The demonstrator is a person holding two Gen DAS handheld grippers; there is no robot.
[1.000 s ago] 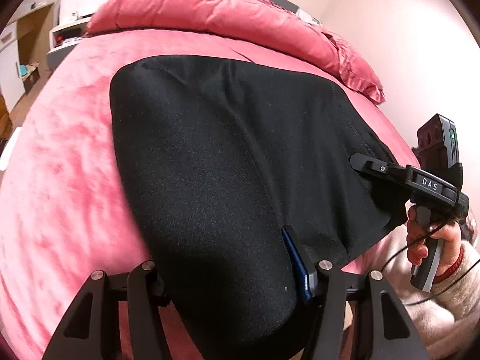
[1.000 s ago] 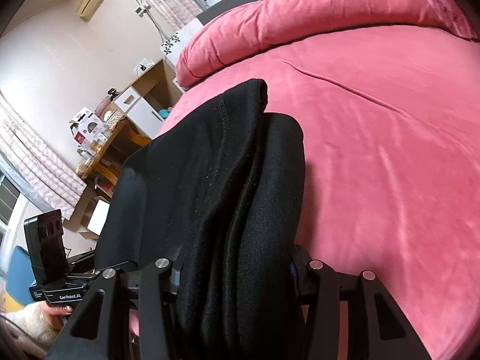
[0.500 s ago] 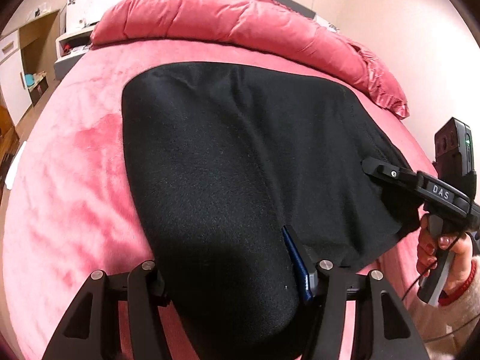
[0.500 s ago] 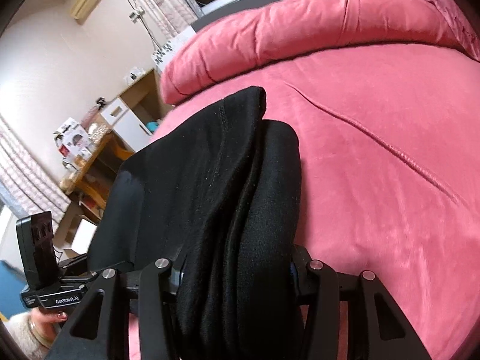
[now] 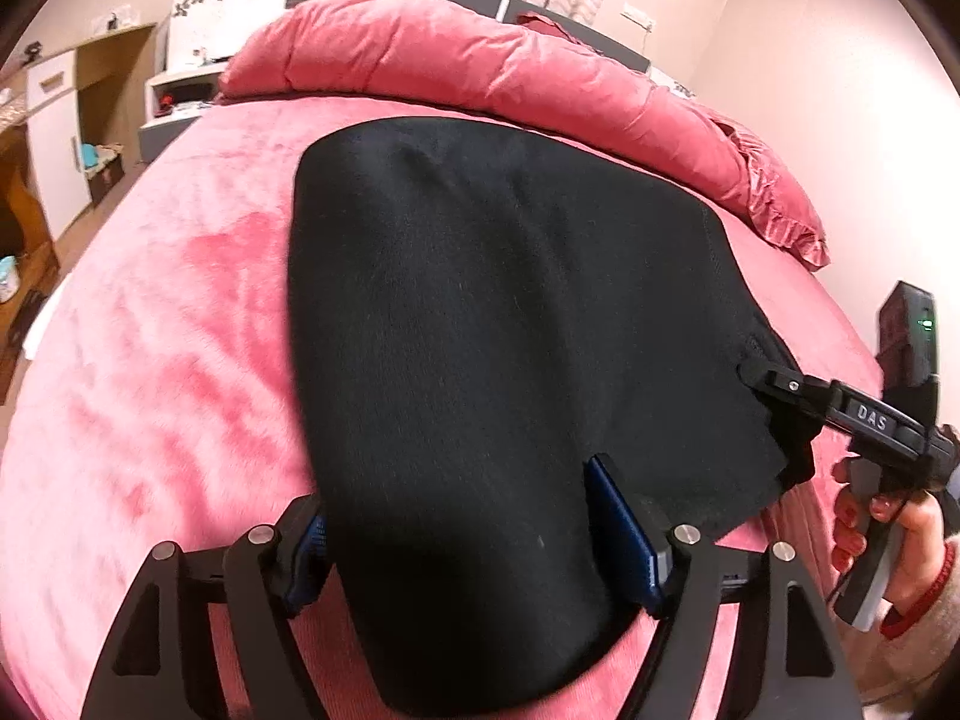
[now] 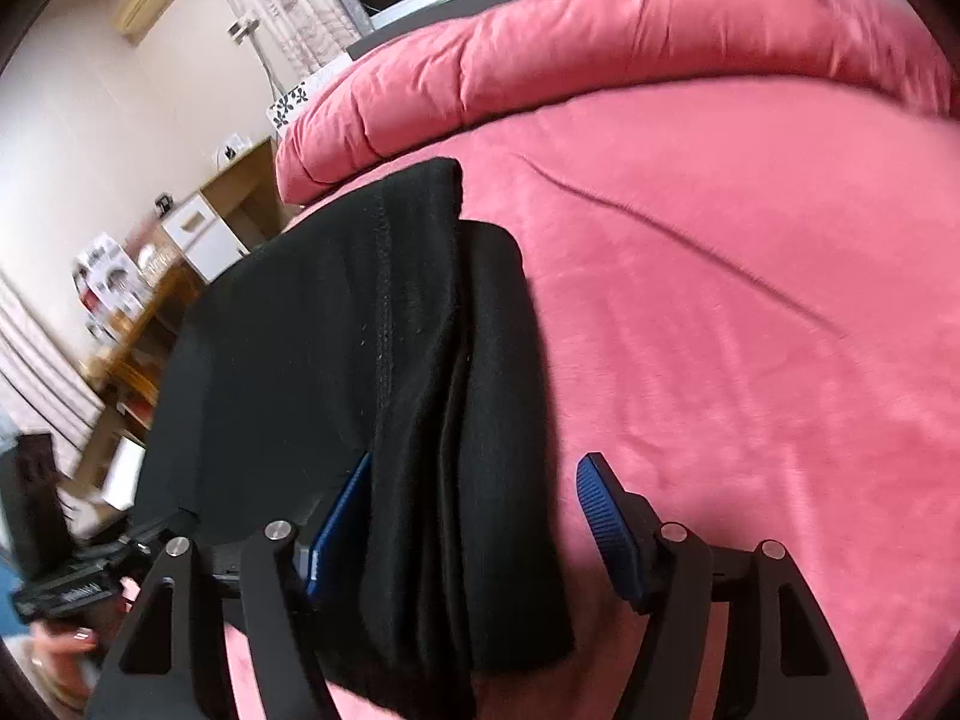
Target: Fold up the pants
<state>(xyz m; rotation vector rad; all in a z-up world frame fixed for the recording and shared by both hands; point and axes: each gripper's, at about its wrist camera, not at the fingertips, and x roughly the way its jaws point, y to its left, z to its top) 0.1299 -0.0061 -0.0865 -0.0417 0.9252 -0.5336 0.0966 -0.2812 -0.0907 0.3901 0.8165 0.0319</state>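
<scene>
The black pants (image 5: 504, 324) lie folded into a broad flat bundle on the pink bed (image 5: 156, 360). My left gripper (image 5: 456, 516) has its jaws spread wide around the near edge of the cloth, which bulges between the blue pads. My right gripper (image 6: 474, 504) is open, its jaws apart with a gap beside the layered side edge of the pants (image 6: 432, 360). In the left wrist view the right gripper (image 5: 804, 402) sits at the pants' right corner.
A rolled pink duvet (image 5: 492, 66) lies along the head of the bed. Wooden shelves and a white cabinet (image 6: 144, 300) stand to the left of the bed. A wall (image 5: 840, 90) runs along the right side.
My right gripper has opened and let go of the pants' edge. The left gripper's jaws have spread too. Both cameras have risen and tilted a little.
</scene>
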